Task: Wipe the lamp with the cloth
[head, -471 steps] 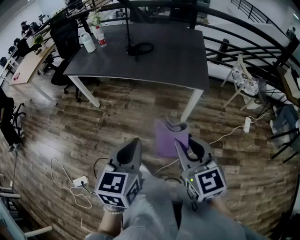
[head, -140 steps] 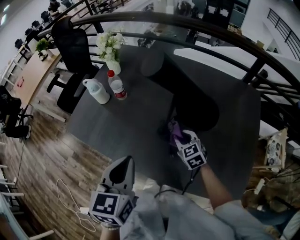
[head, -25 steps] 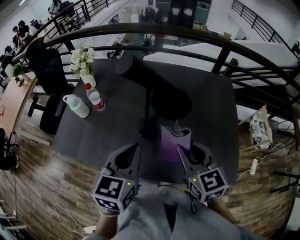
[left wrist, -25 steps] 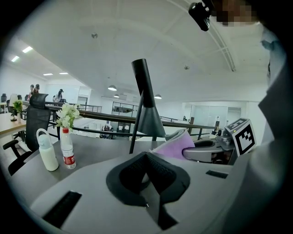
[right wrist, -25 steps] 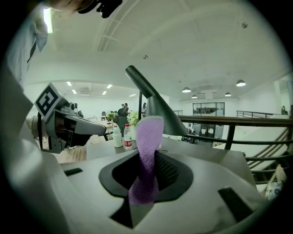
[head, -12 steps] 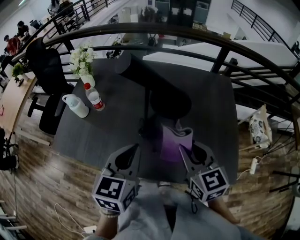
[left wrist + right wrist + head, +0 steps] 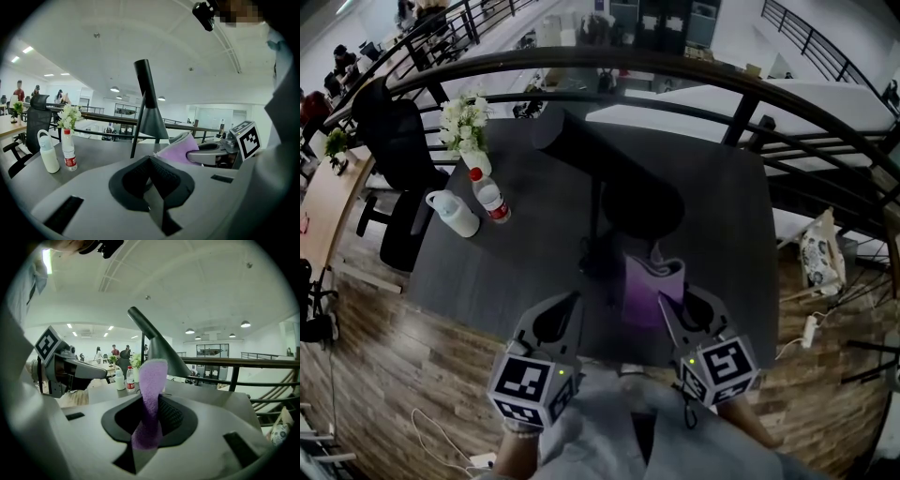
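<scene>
Your right tongs (image 7: 667, 305) are clamped tight on the purple cloth (image 7: 652, 279), which stands up out of the jaws as a folded strip. Your left tongs (image 7: 566, 309) have their jaws closed together with nothing between them, and they sit low at the near edge of the desk (image 7: 525, 258), beside the right pair.

The black lamp (image 7: 633, 197) stands in the middle of the desk. Its long cone shade slants over the top and covers part of its thin stem from above. The cloth is right in front of the shade's wide lower end; you cannot tell from any view whether it touches.

To the lamp's left, well apart from the cloth, stand a water bottle (image 7: 490, 197) with a red label, a white jug (image 7: 455, 213) and a bunch of pale flowers (image 7: 464, 120), grouped near the desk's left edge. A black office chair (image 7: 394, 131) sits beyond that edge. A dark curved railing (image 7: 675, 70) runs behind the desk. On the wooden floor (image 7: 366, 337) to your right lies a power strip (image 7: 811, 328) with its cable.
</scene>
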Demonstrator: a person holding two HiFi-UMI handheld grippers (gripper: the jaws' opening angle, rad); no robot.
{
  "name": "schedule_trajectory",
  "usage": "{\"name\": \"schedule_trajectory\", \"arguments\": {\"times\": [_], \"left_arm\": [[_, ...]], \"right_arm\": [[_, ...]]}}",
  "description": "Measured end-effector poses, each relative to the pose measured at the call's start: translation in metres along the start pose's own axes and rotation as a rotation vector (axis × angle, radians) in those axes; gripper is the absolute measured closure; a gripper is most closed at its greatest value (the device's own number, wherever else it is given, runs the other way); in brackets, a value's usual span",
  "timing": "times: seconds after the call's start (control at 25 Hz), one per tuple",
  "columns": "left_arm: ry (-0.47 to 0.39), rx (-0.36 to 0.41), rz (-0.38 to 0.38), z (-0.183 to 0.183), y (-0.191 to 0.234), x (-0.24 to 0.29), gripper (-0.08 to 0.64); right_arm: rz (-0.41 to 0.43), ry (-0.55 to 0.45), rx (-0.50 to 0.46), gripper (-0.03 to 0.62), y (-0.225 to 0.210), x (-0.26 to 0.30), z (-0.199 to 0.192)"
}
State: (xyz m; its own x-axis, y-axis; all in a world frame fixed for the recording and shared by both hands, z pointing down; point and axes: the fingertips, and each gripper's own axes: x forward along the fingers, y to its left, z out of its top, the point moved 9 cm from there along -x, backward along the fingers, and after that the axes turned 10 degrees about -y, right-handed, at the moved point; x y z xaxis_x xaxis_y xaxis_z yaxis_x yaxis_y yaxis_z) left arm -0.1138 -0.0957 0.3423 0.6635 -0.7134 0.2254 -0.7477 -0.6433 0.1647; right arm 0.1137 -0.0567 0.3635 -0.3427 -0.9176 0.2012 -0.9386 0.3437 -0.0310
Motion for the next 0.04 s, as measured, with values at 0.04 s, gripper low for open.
{"name": "schedule_trajectory", "arguments": {"times": [0.04], "left_arm": [[-0.001,-0.001,-0.001,-0.0001,-0.0002,-0.0004,0.551]], "right_arm": [[0.002,-0.003,-0.003,0.506,0.0003,0.0003,0.0002]]}}
